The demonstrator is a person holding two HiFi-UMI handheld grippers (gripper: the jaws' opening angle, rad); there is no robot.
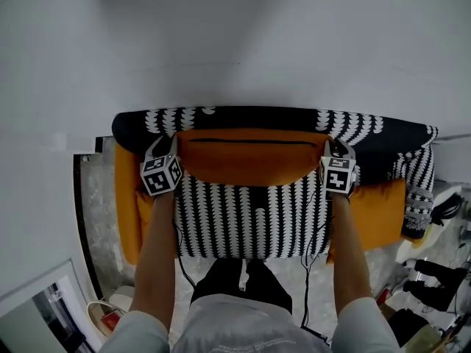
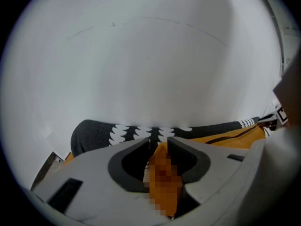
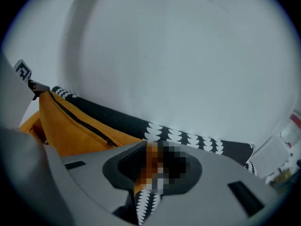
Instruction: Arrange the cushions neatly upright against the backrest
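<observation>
A long orange cushion (image 1: pixel 246 157) with a dark zip stands upright on the sofa seat (image 1: pixel 250 219), against the black-and-white patterned backrest (image 1: pixel 250 116). My left gripper (image 1: pixel 165 142) is at its left end and my right gripper (image 1: pixel 335 147) at its right end. In the left gripper view the jaws (image 2: pixel 160 142) stand apart, with the cushion's (image 2: pixel 225 138) orange corner loose between them. The right gripper view shows orange and patterned fabric between the jaws (image 3: pixel 157 149). A blurred patch hides whether they press on it. The cushion (image 3: pixel 70 126) stretches away to the left.
The white wall (image 1: pixel 294 43) rises right behind the sofa. Orange side cushions lie at the left (image 1: pixel 126 197) and right (image 1: pixel 379 212) ends, and a patterned cushion (image 1: pixel 418 212) lies at the far right. Dark clutter (image 1: pixel 434 278) sits on the floor at the right.
</observation>
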